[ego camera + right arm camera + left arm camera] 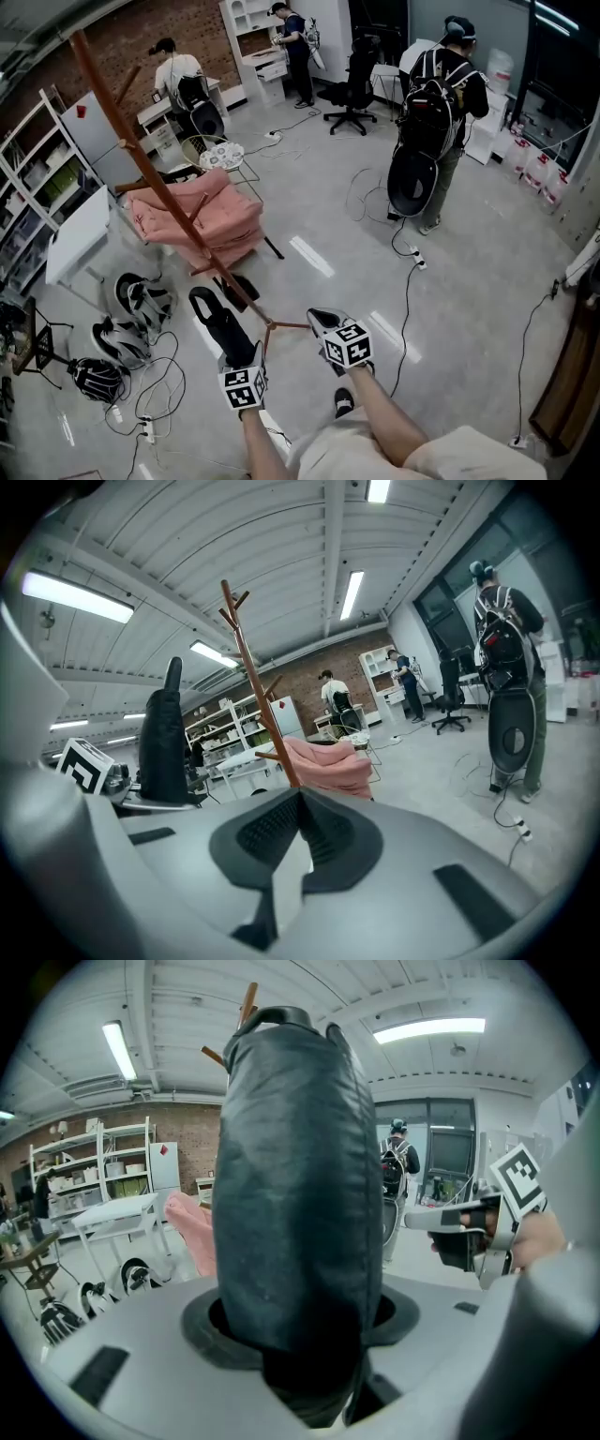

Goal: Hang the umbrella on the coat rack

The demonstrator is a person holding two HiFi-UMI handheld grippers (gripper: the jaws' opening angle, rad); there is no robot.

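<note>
The left gripper is clamped on the black folded umbrella, whose long axis runs forward and up out of the jaws; the right gripper beside it has its jaws pressed together on nothing. The coat rack stands just ahead, its foot near the umbrella, and its hooks are high above, so I judge the left hand must lift; the umbrella covers most of the rack in the left gripper view, and I cannot make out any strap or loop.
</note>
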